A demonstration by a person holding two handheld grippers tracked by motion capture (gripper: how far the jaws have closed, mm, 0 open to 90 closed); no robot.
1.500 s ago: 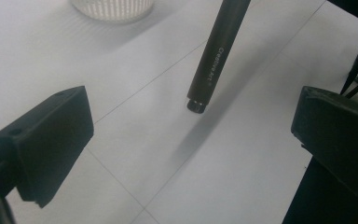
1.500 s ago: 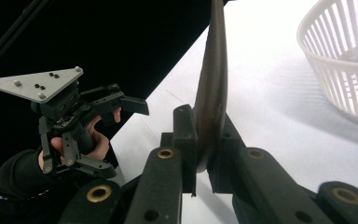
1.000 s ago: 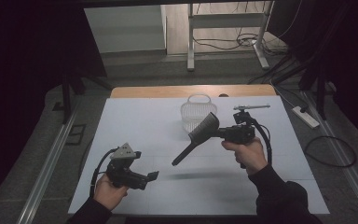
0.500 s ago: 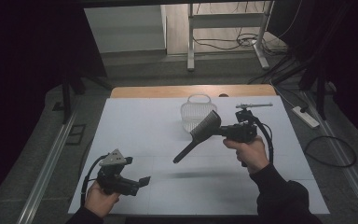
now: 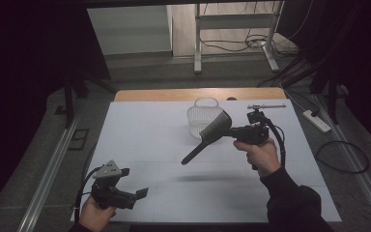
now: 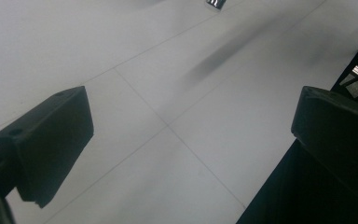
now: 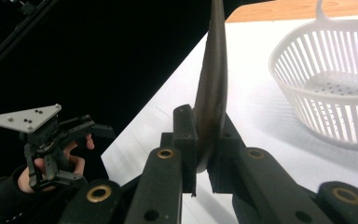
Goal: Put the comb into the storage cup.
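Note:
A black slotted spatula point(image 5: 204, 143) hangs in the air over the white table point(image 5: 140, 135), its head up and its handle slanting down to the left. My right gripper point(image 5: 229, 130) is shut on the spatula's head point(image 7: 212, 84), whose blade sits edge-on between the jaws of this right gripper point(image 7: 200, 135). Just behind the spatula stands a white plastic basket point(image 5: 199, 117), empty inside point(image 7: 335, 84). My left gripper point(image 5: 135, 182) sits low over the near left corner, open, its jaws wide apart with nothing between them point(image 6: 191, 140). The left gripper point(image 7: 95, 128) also appears far off.
A strip of bare wood point(image 5: 174, 94) runs along the table's far edge. On the floor to the right lie a power strip point(image 5: 316, 121) and a looped cable point(image 5: 343, 159). A white desk frame point(image 5: 232, 29) stands beyond the table.
My left gripper has dropped back toward the near left corner of the table. The right gripper with the spatula has barely shifted.

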